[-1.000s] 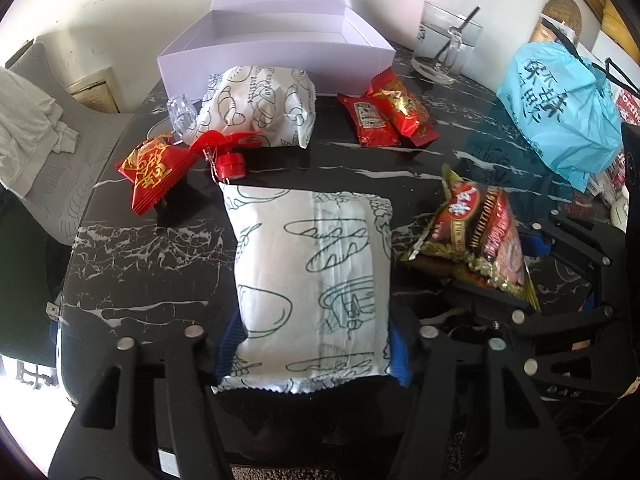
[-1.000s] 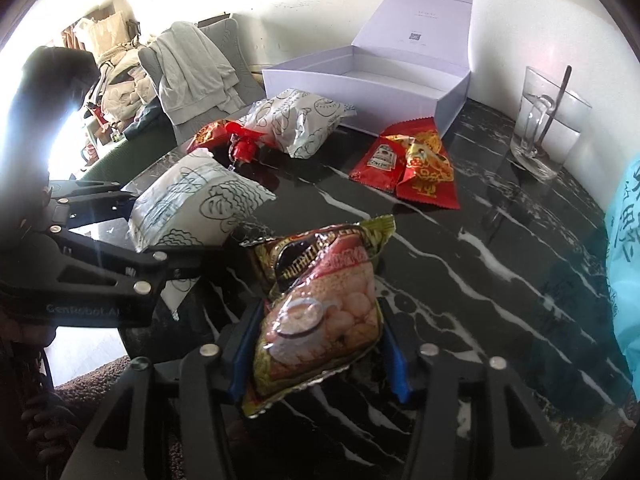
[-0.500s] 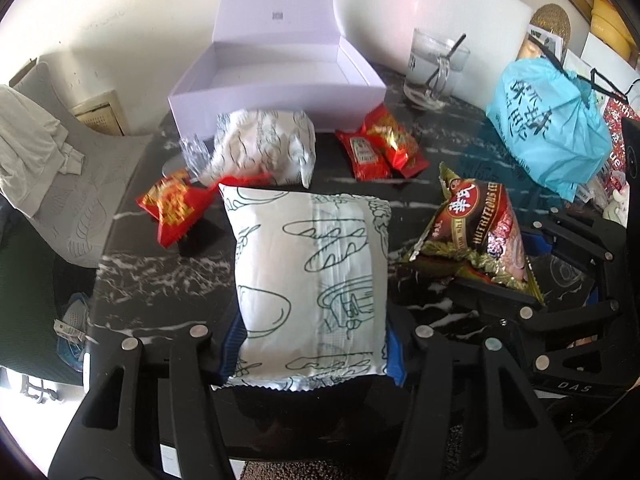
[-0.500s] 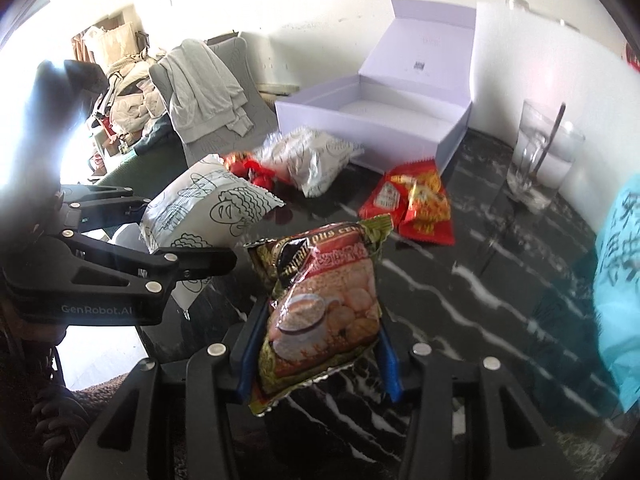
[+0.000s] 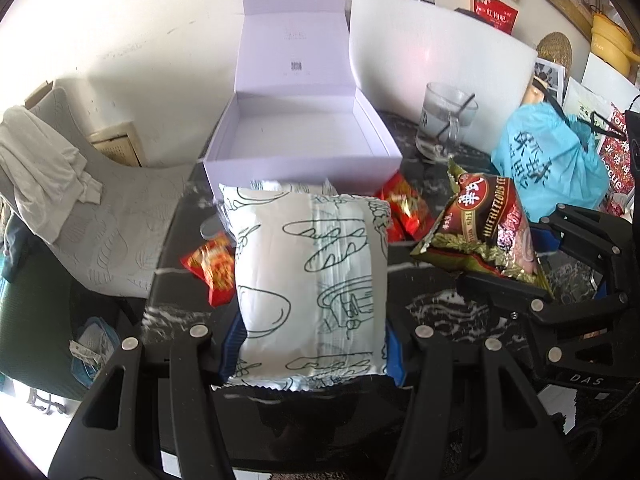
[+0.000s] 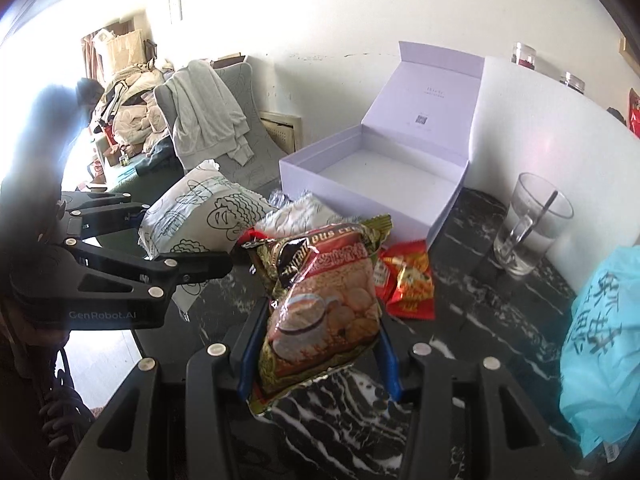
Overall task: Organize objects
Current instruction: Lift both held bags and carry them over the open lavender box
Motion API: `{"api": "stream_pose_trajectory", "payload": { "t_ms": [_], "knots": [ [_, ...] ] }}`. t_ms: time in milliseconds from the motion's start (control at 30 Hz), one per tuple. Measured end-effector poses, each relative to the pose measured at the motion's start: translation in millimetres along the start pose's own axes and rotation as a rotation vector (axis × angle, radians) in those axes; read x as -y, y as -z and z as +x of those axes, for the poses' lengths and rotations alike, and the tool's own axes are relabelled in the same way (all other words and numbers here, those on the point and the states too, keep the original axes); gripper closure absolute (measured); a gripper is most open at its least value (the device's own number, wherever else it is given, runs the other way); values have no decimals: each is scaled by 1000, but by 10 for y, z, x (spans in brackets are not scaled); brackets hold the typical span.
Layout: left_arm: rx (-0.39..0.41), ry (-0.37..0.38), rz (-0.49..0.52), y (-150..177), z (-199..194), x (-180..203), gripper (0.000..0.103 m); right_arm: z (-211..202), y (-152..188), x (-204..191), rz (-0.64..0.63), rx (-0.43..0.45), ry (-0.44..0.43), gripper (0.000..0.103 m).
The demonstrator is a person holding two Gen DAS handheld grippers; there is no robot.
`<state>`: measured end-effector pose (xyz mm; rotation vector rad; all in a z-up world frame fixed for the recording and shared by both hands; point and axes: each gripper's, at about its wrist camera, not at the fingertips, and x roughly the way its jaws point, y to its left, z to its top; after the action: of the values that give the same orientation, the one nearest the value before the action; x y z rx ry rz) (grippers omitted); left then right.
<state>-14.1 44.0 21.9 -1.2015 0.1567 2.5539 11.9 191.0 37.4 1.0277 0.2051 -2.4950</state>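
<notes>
My left gripper [image 5: 310,354] is shut on a white pillow pack with line drawings [image 5: 312,280], held above the black marble table [image 5: 440,308]. My right gripper [image 6: 318,354] is shut on a brown and red cereal snack bag [image 6: 320,304], also lifted off the table. Each gripper shows in the other's view: the left gripper [image 6: 192,240] with its white pack [image 6: 200,208], and the right one with its snack bag [image 5: 484,228]. An open, empty lavender box [image 5: 300,136] [image 6: 380,176] stands behind. A second white pack [image 6: 296,212] and small red packets [image 5: 212,264] [image 6: 408,280] lie on the table.
A glass mug with a spoon [image 5: 444,128] [image 6: 528,224] stands right of the box. A blue plastic bag [image 5: 552,164] [image 6: 600,344] sits at the right. A white curved board [image 5: 440,52] rises behind. A grey chair with draped clothes [image 5: 60,184] stands left of the table.
Both grippers have risen with their packs, lifting them off the table. The box interior now shows more fully, and the items on the table look smaller and farther below.
</notes>
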Motion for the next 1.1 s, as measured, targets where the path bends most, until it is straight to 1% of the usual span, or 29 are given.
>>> {"api": "stream_pose_trajectory", "payload": {
  "t_ms": [233,333,467,733,900,1000,1100],
  "knots": [
    [53,-7,20,-308,-81,-69,49,-45,-276,25,-18,30,22,54],
    [68,-14,30,-439,-69,-98,49,-46,-396,38,-28,48,29,54],
    [80,-15,34,-601,-19,-140,49,25,-557,100,-31,48,32,54],
    [85,-17,36,-922,239,-251,49,255,-847,289,-17,39,66,54],
    [69,-16,31,-1126,478,-305,49,449,-1009,462,5,36,78,54],
    [56,-20,11,-1247,648,-374,49,592,-1096,579,17,28,79,54],
    [54,-39,7,-1356,814,-419,49,746,-1174,693,28,17,88,54]
  ]
}}
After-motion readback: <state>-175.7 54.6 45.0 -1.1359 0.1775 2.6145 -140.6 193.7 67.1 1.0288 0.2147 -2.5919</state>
